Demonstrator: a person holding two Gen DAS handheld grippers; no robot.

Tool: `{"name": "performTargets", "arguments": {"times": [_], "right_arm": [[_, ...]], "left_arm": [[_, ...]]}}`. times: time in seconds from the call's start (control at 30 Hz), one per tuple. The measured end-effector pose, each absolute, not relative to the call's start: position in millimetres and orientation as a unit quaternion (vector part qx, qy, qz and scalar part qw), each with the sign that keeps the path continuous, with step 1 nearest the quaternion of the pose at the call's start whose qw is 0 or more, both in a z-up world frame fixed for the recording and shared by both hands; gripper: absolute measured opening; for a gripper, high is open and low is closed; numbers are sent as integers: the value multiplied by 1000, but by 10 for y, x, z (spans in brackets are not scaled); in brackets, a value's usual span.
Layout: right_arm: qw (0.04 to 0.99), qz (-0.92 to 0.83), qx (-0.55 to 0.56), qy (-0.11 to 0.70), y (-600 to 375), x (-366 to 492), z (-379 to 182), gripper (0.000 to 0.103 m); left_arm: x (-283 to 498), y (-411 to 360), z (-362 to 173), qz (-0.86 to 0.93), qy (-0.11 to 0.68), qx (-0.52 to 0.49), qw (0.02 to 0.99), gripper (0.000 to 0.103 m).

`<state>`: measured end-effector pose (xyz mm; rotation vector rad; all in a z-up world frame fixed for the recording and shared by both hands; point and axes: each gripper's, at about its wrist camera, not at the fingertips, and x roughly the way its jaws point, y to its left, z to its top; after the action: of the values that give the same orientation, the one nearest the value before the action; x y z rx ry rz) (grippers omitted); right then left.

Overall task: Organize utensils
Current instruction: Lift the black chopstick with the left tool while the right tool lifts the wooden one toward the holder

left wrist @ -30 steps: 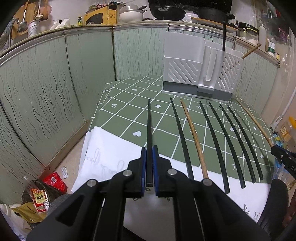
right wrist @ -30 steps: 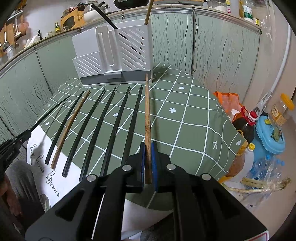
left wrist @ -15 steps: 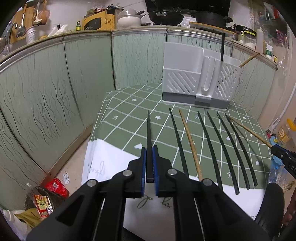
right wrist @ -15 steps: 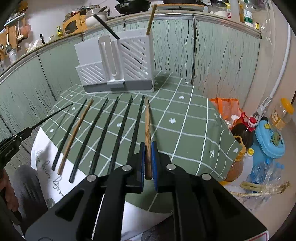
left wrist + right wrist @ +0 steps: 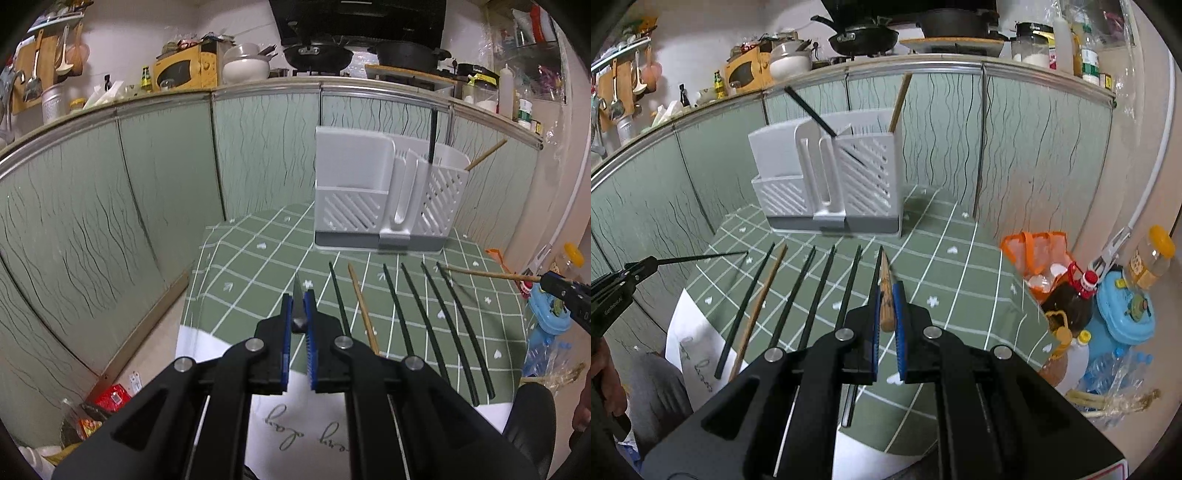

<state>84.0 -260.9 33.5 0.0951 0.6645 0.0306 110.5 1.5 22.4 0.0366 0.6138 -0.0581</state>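
Both chopsticks (image 5: 297, 295) higher, foreshortened, blurred.

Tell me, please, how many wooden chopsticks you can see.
3 wooden chopsticks: one clamped in the right gripper, one lying on the tablecloth among black chopsticks, one leaning in the white holder. None seems hidden.
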Motion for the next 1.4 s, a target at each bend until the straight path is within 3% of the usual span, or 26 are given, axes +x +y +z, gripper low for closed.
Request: {"name": "performTargets", "arguments": {"times": [1.4], "right_arm": [[948, 41, 55, 309, -2838, 1303, 1137, 6]], "left_arm": [[1598, 27, 1046, -103, 288, 26, 952, 8]]}}
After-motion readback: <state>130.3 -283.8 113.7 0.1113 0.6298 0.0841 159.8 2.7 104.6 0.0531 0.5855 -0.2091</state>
